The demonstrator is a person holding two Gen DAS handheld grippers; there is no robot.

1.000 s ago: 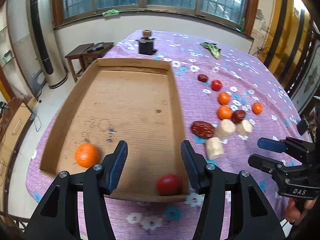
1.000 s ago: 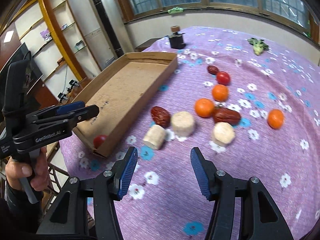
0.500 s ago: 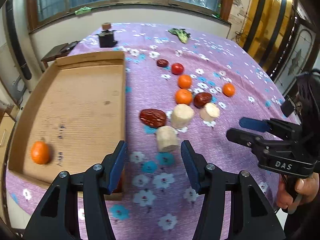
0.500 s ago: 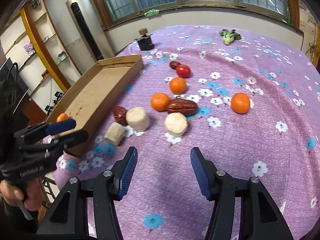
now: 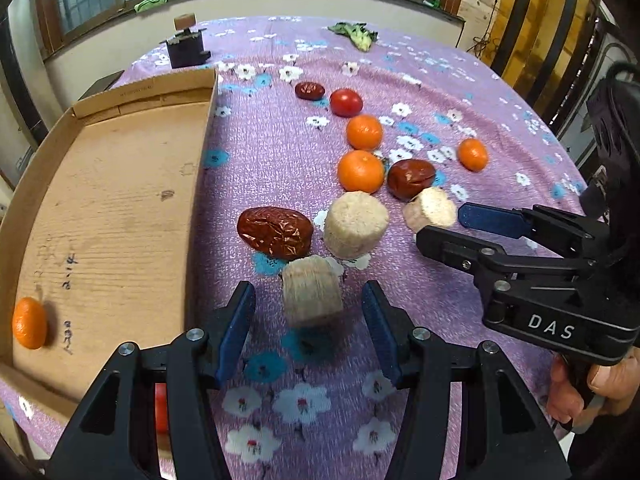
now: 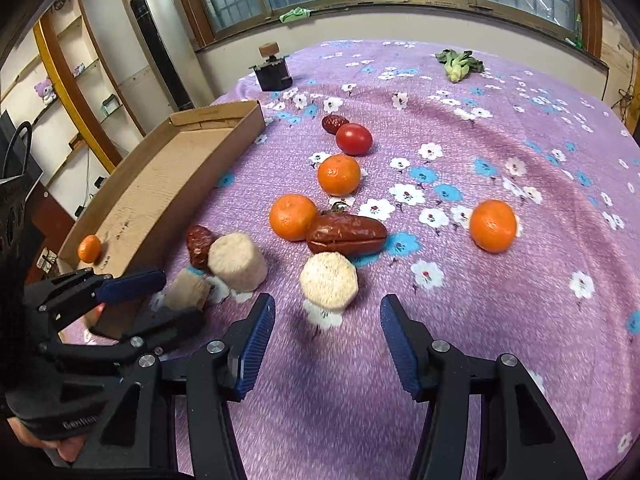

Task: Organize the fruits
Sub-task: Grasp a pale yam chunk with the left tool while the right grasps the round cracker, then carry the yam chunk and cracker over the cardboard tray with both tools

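Note:
My left gripper (image 5: 308, 320) is open, its fingers on either side of a pale cut chunk (image 5: 312, 296) on the purple cloth. My right gripper (image 6: 326, 344) is open just short of another pale chunk (image 6: 329, 280). A third chunk (image 5: 355, 224) and a red date (image 5: 275, 232) lie beside them. Oranges (image 6: 294, 216) (image 6: 339, 174) (image 6: 493, 225), a second date (image 6: 347, 234), a tomato (image 6: 353, 139) and a small date (image 6: 334, 123) lie farther off. The cardboard tray (image 5: 100, 184) at the left holds one orange (image 5: 29, 328) and a red tomato (image 5: 160, 408), mostly hidden behind my left finger.
A black box with a wooden knob (image 5: 186, 46) stands at the far end of the table. A green vegetable (image 6: 458, 64) lies at the far right. The table edge runs close below both grippers. A tall air conditioner (image 6: 154, 36) and shelves stand off the table at the left.
Both grippers have swung right and forward from the tray toward the loose pile. The left now straddles a pale chunk; the right has closed in on another. Both stay open.

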